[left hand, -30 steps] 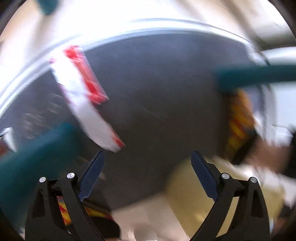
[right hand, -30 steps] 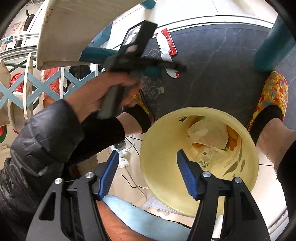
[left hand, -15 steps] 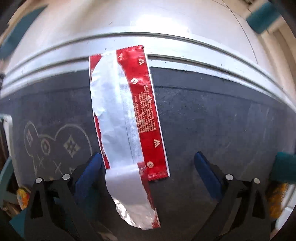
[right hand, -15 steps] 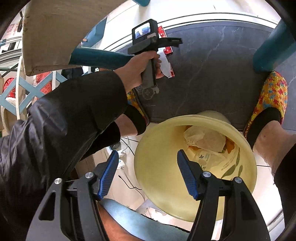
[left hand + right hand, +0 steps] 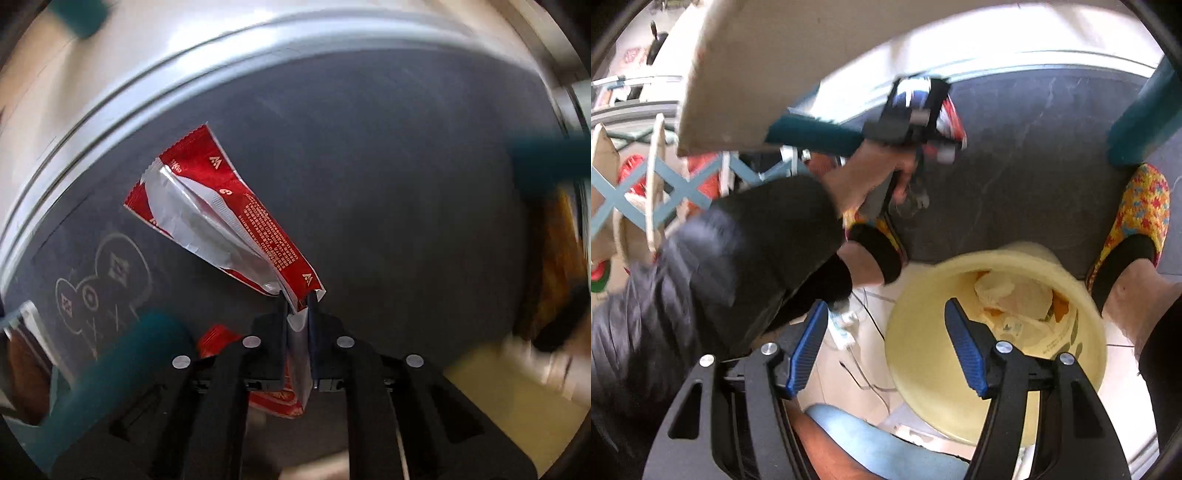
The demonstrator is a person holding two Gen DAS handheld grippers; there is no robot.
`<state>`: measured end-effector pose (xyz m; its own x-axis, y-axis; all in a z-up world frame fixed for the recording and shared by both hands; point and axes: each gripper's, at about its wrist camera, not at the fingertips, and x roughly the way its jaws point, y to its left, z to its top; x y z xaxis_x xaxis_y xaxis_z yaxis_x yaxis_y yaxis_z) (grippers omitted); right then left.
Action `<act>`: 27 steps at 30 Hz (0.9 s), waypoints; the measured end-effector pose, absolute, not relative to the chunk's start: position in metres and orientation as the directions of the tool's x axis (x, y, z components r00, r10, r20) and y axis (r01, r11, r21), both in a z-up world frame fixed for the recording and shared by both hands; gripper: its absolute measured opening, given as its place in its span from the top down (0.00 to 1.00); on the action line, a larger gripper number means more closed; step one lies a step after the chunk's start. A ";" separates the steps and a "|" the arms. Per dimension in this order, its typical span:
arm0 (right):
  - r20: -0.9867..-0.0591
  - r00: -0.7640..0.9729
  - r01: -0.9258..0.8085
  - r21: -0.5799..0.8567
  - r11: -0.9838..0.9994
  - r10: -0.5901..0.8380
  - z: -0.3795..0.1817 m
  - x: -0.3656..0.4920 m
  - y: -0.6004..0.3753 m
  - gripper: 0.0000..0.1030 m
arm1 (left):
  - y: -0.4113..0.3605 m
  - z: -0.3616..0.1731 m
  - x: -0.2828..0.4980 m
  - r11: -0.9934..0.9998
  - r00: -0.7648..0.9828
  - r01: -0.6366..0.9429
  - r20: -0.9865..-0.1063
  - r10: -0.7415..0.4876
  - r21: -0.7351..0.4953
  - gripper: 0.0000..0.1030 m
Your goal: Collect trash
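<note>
Two black hand-held grippers show. The left gripper (image 5: 297, 301) has just snapped nearly closed, and its fingers pinch the lower end of a long red and silver foil wrapper (image 5: 225, 221), which slants away toward 10 o'clock over the dark grey stone floor slab (image 5: 388, 184). From the right wrist view, the same left gripper (image 5: 912, 118), blurred, sits at 12 o'clock in a person's hand (image 5: 868, 177) with a black padded sleeve (image 5: 757, 243). The right gripper (image 5: 886, 339) stands partly open with blue pads (image 5: 964, 350), holding nothing; a pale yellow plastic waste bin (image 5: 923, 362) with crumpled paper inside lies at 5 o'clock beneath it.
</note>
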<state>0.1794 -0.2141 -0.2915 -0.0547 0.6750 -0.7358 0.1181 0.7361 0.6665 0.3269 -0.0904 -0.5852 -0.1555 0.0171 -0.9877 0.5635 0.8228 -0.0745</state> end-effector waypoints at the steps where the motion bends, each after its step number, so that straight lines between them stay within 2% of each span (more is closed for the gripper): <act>1: -0.733 -0.030 0.127 0.671 0.730 0.679 -0.289 0.180 -0.219 0.38 | -0.096 -0.574 0.311 0.774 -0.183 0.627 -0.982 0.041 -0.084 0.92; 5: -0.726 0.078 0.158 0.685 0.711 0.683 -0.276 0.184 -0.243 0.38 | -0.107 -0.526 0.243 0.564 -0.260 0.815 -0.954 0.148 -0.135 0.92; 9: -0.728 0.133 0.162 0.685 0.710 0.672 -0.269 0.182 -0.257 0.38 | -0.097 -0.469 0.187 0.413 -0.309 0.889 -0.925 0.220 -0.198 0.92; 11: -0.732 0.145 0.166 0.682 0.712 0.666 -0.269 0.180 -0.262 0.38 | -0.092 -0.429 0.166 0.380 -0.327 0.895 -0.923 0.203 -0.234 0.92; 14: -0.743 0.165 0.175 0.669 0.722 0.649 -0.269 0.176 -0.273 0.38 | -0.081 -0.360 0.180 0.403 -0.332 0.873 -0.940 0.074 -0.277 0.92; 17: -0.741 0.194 0.191 0.671 0.716 0.643 -0.266 0.171 -0.283 0.38 | -0.077 -0.273 0.164 0.427 -0.332 0.818 -0.923 -0.196 -0.385 0.92; 19: -0.743 0.220 0.196 0.668 0.718 0.632 -0.262 0.169 -0.290 0.38 | -0.086 -0.242 0.143 0.403 -0.326 0.808 -0.896 -0.300 -0.429 0.92; 21: -0.743 0.253 0.202 0.667 0.718 0.619 -0.258 0.168 -0.298 0.38 | -0.093 -0.226 0.123 0.373 -0.354 0.787 -0.855 -0.378 -0.491 0.92; 23: -0.747 0.290 0.209 0.659 0.722 0.598 -0.252 0.169 -0.305 0.38 | -0.104 -0.233 0.101 0.364 -0.415 0.741 -0.811 -0.413 -0.565 0.92; 24: -0.750 0.304 0.212 0.654 0.726 0.587 -0.249 0.169 -0.307 0.38 | -0.114 -0.241 0.092 0.376 -0.442 0.722 -0.806 -0.395 -0.581 0.90; 26: -0.760 0.317 0.216 0.640 0.737 0.567 -0.246 0.167 -0.312 0.38 | -0.129 -0.276 0.070 0.423 -0.489 0.709 -0.825 -0.282 -0.565 0.77; 27: -0.767 0.316 0.215 0.631 0.745 0.558 -0.246 0.166 -0.312 0.38 | -0.132 -0.289 0.064 0.447 -0.488 0.714 -0.841 -0.236 -0.539 0.75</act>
<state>0.1662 -0.3116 -0.2455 0.3156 0.5583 -0.7673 0.2151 0.7455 0.6309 0.0642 -0.1317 -0.2894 -0.4875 -0.2358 -0.8407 0.7135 0.4473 -0.5393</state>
